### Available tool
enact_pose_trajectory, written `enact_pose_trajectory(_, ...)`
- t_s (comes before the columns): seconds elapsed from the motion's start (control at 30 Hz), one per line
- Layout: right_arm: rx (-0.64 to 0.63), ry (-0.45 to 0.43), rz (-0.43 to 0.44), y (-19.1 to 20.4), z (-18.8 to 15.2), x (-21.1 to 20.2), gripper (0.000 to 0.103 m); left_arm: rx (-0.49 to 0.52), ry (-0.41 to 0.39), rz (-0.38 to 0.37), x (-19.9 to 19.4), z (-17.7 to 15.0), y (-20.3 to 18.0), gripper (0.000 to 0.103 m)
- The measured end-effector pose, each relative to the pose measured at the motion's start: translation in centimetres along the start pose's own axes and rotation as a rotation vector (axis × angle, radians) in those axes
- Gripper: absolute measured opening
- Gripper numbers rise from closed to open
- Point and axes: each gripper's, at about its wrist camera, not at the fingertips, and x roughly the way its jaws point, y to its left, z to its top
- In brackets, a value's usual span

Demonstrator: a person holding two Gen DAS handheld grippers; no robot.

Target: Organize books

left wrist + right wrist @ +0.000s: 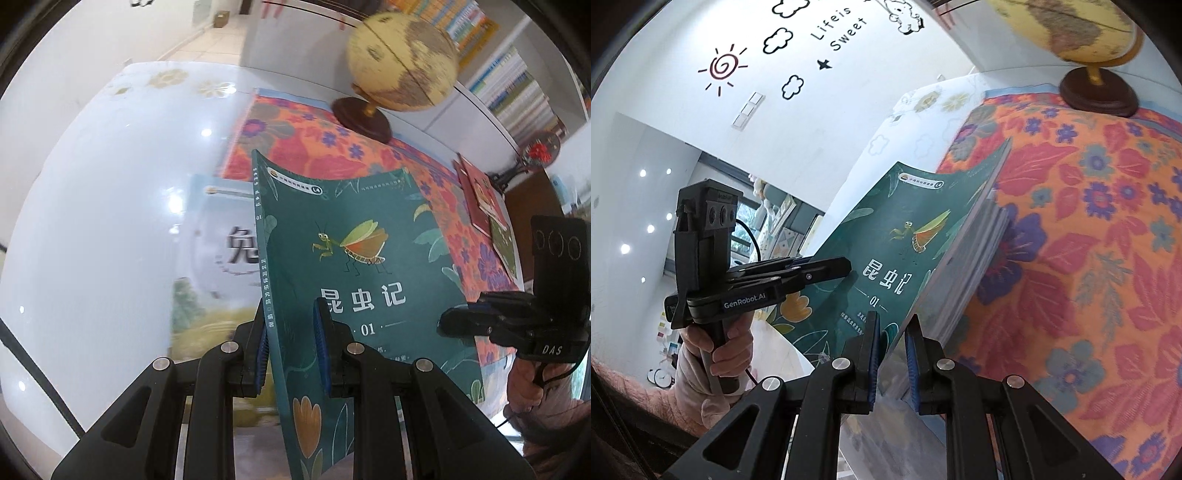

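A green book [354, 258] with a mantis on its cover is held tilted above the table, and both grippers grip it. My left gripper [290, 325] is shut on its spine edge, blue pads on either side. The right gripper [458, 321] clamps the opposite edge. In the right wrist view the green book [886, 243] tops a thin stack of several books [971, 266]. There my right gripper [892, 343] is shut on the stack's near corner, and the left gripper [831, 269] bites the far edge. A hand [727, 350] holds the left gripper's handle.
A globe [402, 61] on a dark round base stands at the back of a floral orange cloth [314, 147]. A pale blue book [214, 251] lies flat on the white table [92, 221] under the held book. Red books [480, 195] lie at the cloth's right end.
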Motion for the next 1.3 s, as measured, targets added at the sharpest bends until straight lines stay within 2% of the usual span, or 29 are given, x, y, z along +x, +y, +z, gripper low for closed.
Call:
enact_pose_trajectory(0.23, 0.006, 0.026, 0.012, 0.3, 0.8, 3.4, 0.013, -0.049, 0.005, 0.034, 0.5, -0.5, 3.3, 0.019)
enact_pose_trajectory(0.47, 0.049, 0.074, -0.031, -0.6, 0.0, 6.6, 0.013, -0.095, 0.054, 0.050, 2.7, -1.4, 5.6, 0.022)
enact_pose_trajectory(0.57, 0.085, 0.077, -0.057, -1.3, -0.5, 7.6, 0.013, -0.110, 0.052, 0.048, 3.0, -1.8, 6.0, 0.027)
enact_pose_trajectory(0.8, 0.202, 0.054, -0.003, -2.7, -1.1, 7.4, 0.014, -0.101, 0.044, 0.086, 2.9, -1.7, 5.7, 0.029)
enact_pose_trajectory(0.9, 0.264, 0.035, 0.035, -3.5, -1.4, 7.3, 0.016, -0.109, 0.032, 0.179, 2.7, -1.6, 6.0, 0.029)
enact_pose_trajectory(0.97, 0.303, 0.041, 0.078, -4.3, -1.5, 7.3, 0.020, -0.127, 0.026, 0.186, 2.5, -1.7, 6.3, 0.029)
enact_pose_trajectory(1.03, 0.313, 0.032, 0.079, -4.8, -1.7, 7.0, 0.021, -0.151, 0.023, 0.191, 2.2, -1.8, 6.5, 0.029)
enact_pose_trajectory(1.13, 0.266, 0.006, 0.002, -4.5, -1.9, 5.9, 0.021, -0.141, -0.003, 0.236, 1.4, -1.8, 5.7, 0.029)
enact_pose_trajectory(1.23, 0.184, -0.047, -0.129, -4.0, -2.1, 3.8, 0.021, -0.072, -0.042, 0.294, 0.6, -1.7, 3.5, 0.030)
enact_pose_trajectory(1.3, 0.139, -0.098, -0.189, -4.0, -2.2, 1.6, 0.021, -0.036, -0.057, 0.305, 0.5, -1.4, 1.5, 0.032)
